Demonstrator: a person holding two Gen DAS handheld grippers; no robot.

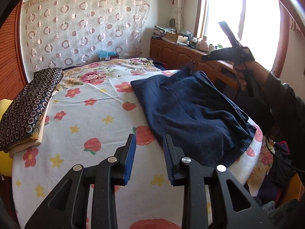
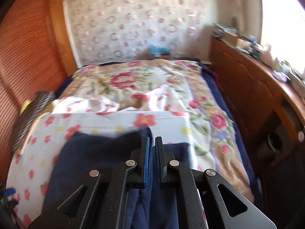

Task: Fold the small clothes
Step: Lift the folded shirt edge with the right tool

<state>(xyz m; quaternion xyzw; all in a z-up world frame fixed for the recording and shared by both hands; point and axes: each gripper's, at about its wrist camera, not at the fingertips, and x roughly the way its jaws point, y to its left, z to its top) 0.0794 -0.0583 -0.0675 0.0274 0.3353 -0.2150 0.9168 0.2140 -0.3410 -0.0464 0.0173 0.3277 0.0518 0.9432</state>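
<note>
A navy blue garment (image 1: 190, 114) lies rumpled on the floral sheet (image 1: 85, 118), at the right side of the bed. My left gripper (image 1: 149, 136) hovers open over the sheet just left of the garment's near edge, with nothing between its fingers. A hand holds my right gripper (image 1: 205, 57) above the garment's far corner, where the cloth rises in a peak. In the right wrist view, which is blurred, the right gripper (image 2: 152, 138) is shut on a fold of the navy garment (image 2: 95, 152), and cloth hangs below the jaws.
A folded stack topped by dark ring-patterned cloth (image 1: 28, 105) sits at the bed's left edge. A wooden cabinet (image 1: 181, 55) with clutter on top runs along the right under a bright window. The bed's right edge drops off beside a sleeve (image 1: 286, 105).
</note>
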